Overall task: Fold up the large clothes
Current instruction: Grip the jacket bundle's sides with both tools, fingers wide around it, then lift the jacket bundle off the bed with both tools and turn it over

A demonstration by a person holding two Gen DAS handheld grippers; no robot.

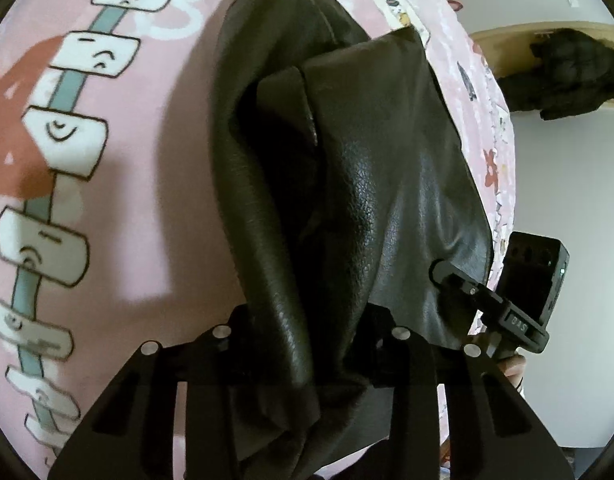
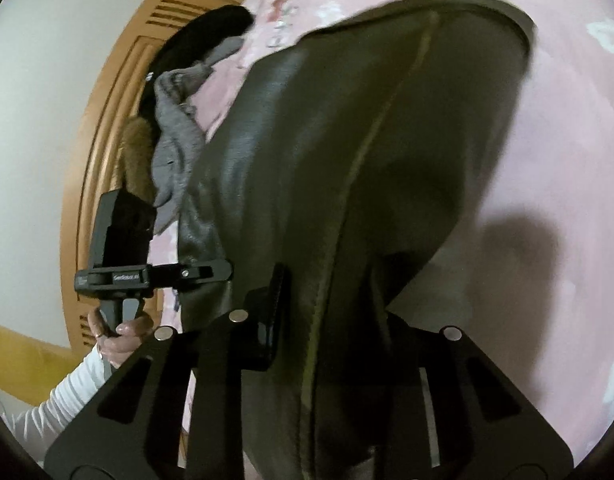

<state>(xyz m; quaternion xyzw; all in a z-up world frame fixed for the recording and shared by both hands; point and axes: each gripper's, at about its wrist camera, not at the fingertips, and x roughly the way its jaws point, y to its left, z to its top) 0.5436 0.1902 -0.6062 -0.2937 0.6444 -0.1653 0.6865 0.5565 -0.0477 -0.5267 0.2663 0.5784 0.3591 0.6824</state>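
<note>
A dark olive-black leather garment [image 1: 347,184] hangs lifted above a pink patterned bedspread [image 1: 155,184]. My left gripper [image 1: 311,344] is shut on one bunched edge of it; the leather drapes over the fingers and hides the tips. In the right wrist view the same garment [image 2: 387,152] shows a long seam, and my right gripper [image 2: 331,344] is shut on its other edge. The right gripper also shows in the left wrist view [image 1: 499,312], and the left gripper shows in the right wrist view [image 2: 155,276], both at the garment's sides.
The pink bedspread [image 2: 555,168] lies under the garment. A pile of grey and black clothes with a fur trim [image 2: 175,112] lies by a wooden headboard [image 2: 107,152]. A dark garment [image 1: 563,76] hangs over a wooden ledge by the white wall.
</note>
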